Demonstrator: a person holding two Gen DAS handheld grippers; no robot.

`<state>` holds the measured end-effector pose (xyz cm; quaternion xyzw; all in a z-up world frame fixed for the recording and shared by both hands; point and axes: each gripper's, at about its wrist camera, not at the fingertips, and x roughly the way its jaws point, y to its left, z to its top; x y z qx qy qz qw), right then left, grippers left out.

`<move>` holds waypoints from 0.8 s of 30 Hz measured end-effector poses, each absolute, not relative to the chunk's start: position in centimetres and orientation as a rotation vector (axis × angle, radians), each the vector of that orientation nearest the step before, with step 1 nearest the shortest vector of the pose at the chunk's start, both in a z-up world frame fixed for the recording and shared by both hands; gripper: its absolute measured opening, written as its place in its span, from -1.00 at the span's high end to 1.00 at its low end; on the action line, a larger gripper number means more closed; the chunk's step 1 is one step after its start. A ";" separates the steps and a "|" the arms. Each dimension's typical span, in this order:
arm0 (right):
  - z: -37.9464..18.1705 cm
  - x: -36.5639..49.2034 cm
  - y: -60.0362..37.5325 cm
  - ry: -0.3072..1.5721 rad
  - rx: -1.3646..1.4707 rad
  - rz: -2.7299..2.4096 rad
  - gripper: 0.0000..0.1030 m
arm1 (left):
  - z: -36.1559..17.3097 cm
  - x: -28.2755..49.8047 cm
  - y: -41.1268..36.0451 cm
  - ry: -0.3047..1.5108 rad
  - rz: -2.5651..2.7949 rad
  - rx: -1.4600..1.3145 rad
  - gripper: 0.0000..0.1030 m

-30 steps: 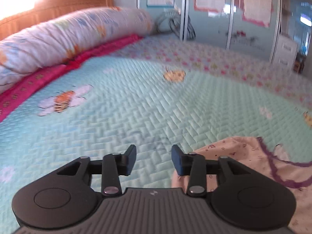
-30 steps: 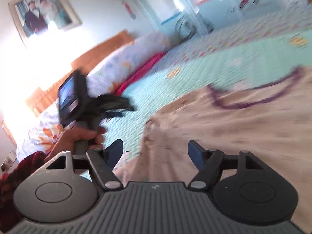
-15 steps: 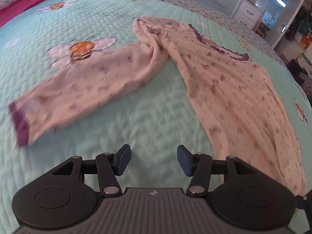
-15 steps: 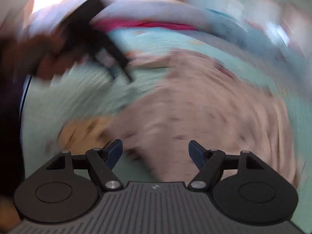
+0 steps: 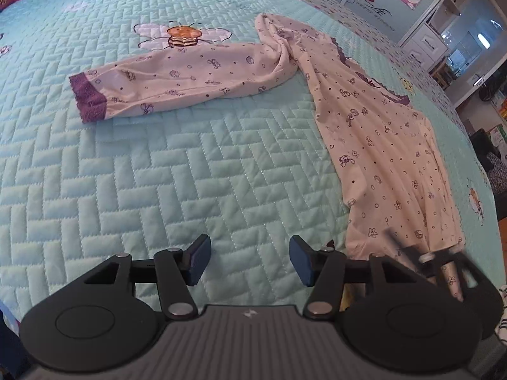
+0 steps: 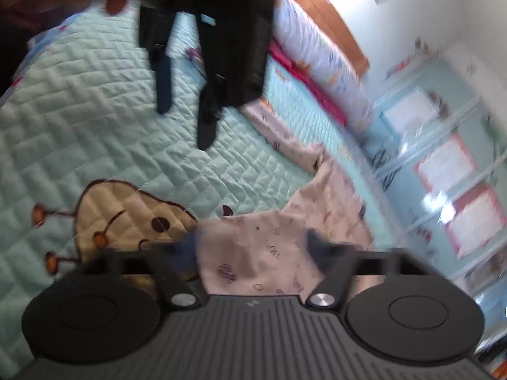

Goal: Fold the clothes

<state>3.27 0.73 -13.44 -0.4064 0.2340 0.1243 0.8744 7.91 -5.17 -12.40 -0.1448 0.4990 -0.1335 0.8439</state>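
Observation:
A pale pink pyjama top [image 5: 380,145] with small purple prints lies flat on the mint quilt [image 5: 158,174]. One sleeve [image 5: 196,76] stretches left and ends in a purple cuff [image 5: 90,98]. My left gripper [image 5: 250,264] hovers open over bare quilt, left of the top's near hem, with nothing between its fingers. It hangs from the top of the right wrist view as the left gripper [image 6: 185,110]. My right gripper [image 6: 253,250] is blurred and its jaws are closing, with the hem of the top [image 6: 263,240] between the fingers, which still stand apart. The left wrist view catches the right gripper [image 5: 443,262] at that hem.
A yellow embroidered patch [image 6: 126,215] lies on the quilt left of the hem. A long floral bolster [image 6: 317,53] and a wooden headboard [image 6: 329,22] run along the far side. Wardrobe doors [image 6: 443,158] stand beyond the bed. The bed's edge drops off past the top [image 5: 494,209].
The left view swung down from the bolster and far quilt onto the spread top and sleeve. The right view rolled strongly and came low over the hem beside the yellow patch.

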 end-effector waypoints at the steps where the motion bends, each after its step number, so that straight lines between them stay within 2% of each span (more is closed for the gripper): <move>1: -12.8 3.7 0.2 0.507 -0.782 0.253 0.87 | -12.4 7.9 -5.0 1.054 -0.285 -0.318 -0.15; 6: -8.7 5.7 -7.3 0.604 -0.023 0.251 0.87 | -12.6 8.0 -5.0 1.056 -0.316 -0.381 -0.31; 10: -9.3 5.8 -15.4 0.585 0.589 0.175 0.87 | -12.7 8.1 -6.0 1.065 -0.374 -0.433 -0.33; 13: -11.5 4.7 -19.3 0.546 0.919 0.159 0.86 | -12.9 8.2 -7.3 1.080 -0.431 -0.457 -0.34; 17: -14.0 4.3 -20.8 0.523 1.142 0.175 0.84 | -13.1 8.5 -9.0 1.093 -0.486 -0.483 -0.34; 18: -14.5 4.1 -20.8 0.522 1.174 0.175 0.78 | -13.1 8.8 -9.3 1.100 -0.492 -0.497 -0.34; 24: -16.8 3.6 -20.7 0.530 1.252 0.138 0.78 | -13.1 10.1 -11.6 1.123 -0.485 -0.479 -0.34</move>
